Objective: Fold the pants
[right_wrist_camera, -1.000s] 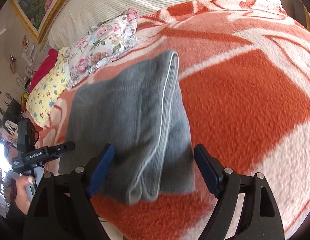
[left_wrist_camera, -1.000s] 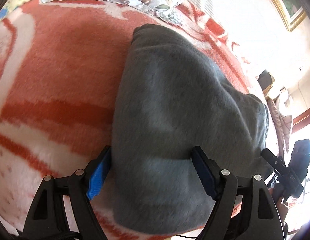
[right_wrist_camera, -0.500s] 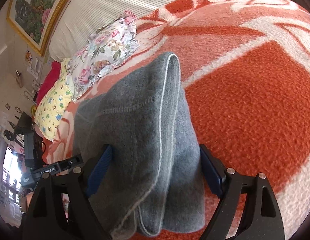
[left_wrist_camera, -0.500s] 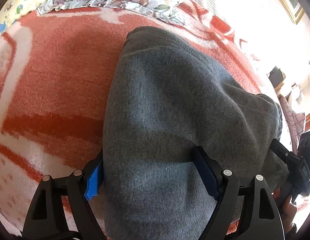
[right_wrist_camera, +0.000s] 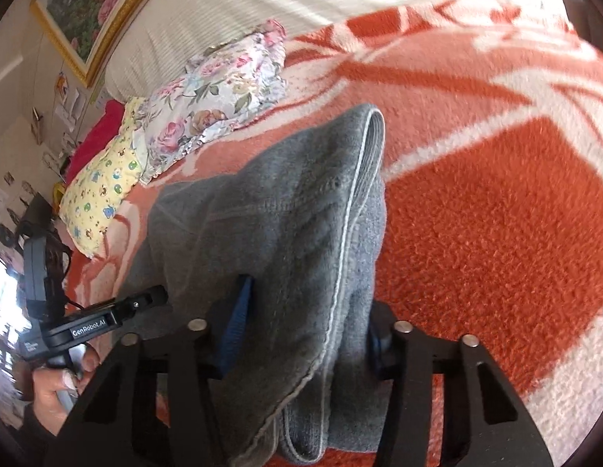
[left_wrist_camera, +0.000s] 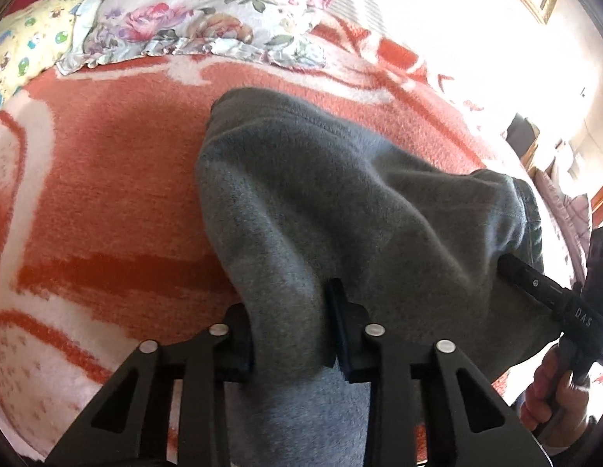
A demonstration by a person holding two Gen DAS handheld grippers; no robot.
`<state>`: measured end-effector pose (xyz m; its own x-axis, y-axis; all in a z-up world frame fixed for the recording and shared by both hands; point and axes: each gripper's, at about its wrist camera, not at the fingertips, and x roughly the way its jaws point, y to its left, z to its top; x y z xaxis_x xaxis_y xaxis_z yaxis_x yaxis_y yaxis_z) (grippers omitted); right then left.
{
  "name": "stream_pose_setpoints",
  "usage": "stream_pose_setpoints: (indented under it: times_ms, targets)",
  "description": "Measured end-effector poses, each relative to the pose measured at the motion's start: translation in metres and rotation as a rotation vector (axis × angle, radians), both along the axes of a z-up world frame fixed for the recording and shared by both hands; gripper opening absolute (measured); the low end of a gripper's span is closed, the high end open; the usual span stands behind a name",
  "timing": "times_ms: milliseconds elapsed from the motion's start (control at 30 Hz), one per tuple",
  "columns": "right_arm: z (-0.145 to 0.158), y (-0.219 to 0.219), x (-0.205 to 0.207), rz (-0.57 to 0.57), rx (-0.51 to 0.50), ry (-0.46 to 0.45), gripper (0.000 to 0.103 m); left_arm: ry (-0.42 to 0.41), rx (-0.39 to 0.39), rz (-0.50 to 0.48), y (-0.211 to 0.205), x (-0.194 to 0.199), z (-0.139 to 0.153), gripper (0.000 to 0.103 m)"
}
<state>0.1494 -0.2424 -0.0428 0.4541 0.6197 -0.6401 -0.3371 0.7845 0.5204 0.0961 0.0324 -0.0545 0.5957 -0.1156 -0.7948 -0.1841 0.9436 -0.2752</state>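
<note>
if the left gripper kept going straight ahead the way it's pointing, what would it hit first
The left gripper is already shut on the grey pants, so it would first push into that bunched fabric. Beyond the pants lies the orange blanket, then probably the floral pillow, though depth is unclear.

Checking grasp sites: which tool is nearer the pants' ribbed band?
Right. The right tool is shut on the ribbed band; the left tool clamps the pants on plain fleece, opposite.
</note>
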Motion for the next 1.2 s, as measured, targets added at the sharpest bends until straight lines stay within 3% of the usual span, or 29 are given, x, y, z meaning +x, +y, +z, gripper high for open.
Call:
stream_pose_setpoints:
  times_ms: [200,633,1200]
  targets:
    - [0.025,0.003,-0.008,0.009,0.026,-0.061,0.038,-0.050,-0.008,0.022,0.008,-0.012,0.020,0.023]
    - [0.061,0.040,-0.022,0.097,0.019,-0.168,0.033,-0.135,0.042,0.068,0.026,-0.033,0.052,0.021]
    - [0.065,0.124,0.034,0.185,0.117,-0.172,0.033,-0.167,0.091,0.210,0.112,-0.011,0.070,0.021]
